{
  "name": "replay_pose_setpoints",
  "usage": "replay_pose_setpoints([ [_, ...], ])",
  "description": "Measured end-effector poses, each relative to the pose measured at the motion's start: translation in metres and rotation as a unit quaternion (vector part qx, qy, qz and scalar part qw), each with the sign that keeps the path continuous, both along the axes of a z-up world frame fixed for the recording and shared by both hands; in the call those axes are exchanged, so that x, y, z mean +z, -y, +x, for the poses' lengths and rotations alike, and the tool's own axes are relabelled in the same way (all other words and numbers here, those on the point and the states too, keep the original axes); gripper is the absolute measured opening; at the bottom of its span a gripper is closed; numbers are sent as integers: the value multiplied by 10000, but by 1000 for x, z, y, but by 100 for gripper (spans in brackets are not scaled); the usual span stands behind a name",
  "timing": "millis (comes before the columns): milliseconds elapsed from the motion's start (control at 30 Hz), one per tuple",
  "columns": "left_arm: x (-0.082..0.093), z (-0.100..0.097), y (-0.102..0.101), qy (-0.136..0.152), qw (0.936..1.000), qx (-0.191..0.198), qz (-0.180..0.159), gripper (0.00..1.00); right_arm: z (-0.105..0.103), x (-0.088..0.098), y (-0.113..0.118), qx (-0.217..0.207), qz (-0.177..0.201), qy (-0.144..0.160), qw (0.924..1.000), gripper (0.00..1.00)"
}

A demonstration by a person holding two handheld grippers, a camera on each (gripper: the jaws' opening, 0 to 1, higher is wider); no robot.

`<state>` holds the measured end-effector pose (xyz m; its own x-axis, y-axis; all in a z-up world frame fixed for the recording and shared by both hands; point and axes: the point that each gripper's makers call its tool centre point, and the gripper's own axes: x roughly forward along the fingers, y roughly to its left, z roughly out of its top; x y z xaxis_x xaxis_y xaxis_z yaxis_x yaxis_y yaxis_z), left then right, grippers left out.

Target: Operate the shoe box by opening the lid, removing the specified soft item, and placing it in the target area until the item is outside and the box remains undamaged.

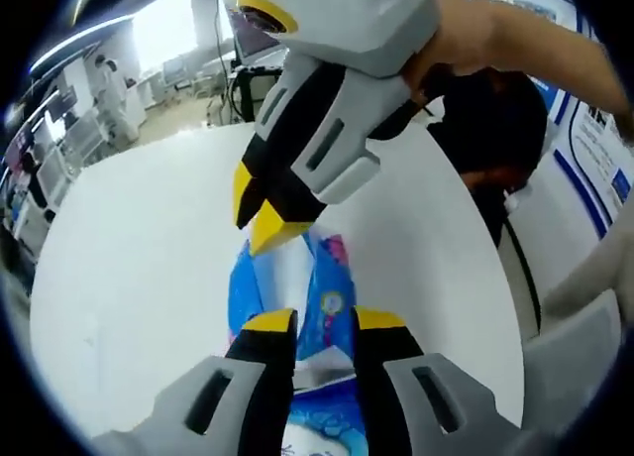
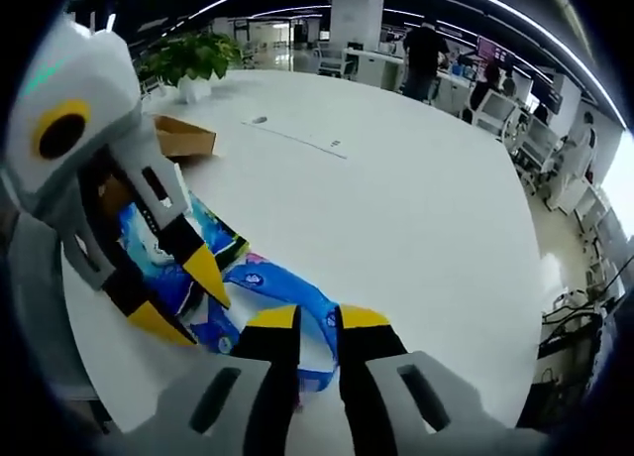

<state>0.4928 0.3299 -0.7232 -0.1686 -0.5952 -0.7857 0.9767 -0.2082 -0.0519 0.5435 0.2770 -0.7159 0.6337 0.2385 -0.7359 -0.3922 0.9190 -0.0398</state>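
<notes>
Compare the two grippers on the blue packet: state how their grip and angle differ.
In the left gripper view, the left gripper rises from below, its tips spread over the blue packet; the right gripper points down from above, tips nearly together on the packet's upper end. Both have black jaws with yellow tips over the white table.

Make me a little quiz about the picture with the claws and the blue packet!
1. Fill the gap: the packet at the left claw is mostly ____ with white.
2. True or false: the right claw has red tips.
3. Pick one: in the right gripper view, what stands beyond the box at the far edge of the table? A) a lamp B) a plant C) a bottle

Key: 1 blue; 2 false, the tips are yellow; 3 B.
</notes>
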Motion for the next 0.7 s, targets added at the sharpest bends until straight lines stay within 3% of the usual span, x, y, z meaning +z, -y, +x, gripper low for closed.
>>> replay_pose_setpoints([
  [200,14,2,-12,-8,9997,196,-109,30,-8,10,-6,63,-58,15,10000,17],
  [333,26,2,-20,-176,9981,520,-273,36,-15,16,-10,65,-88,27,9999,21],
  [700,61,0,-54,-229,9921,1031,-680,54,-31,42,-31,108,-63,196,9997,44],
])
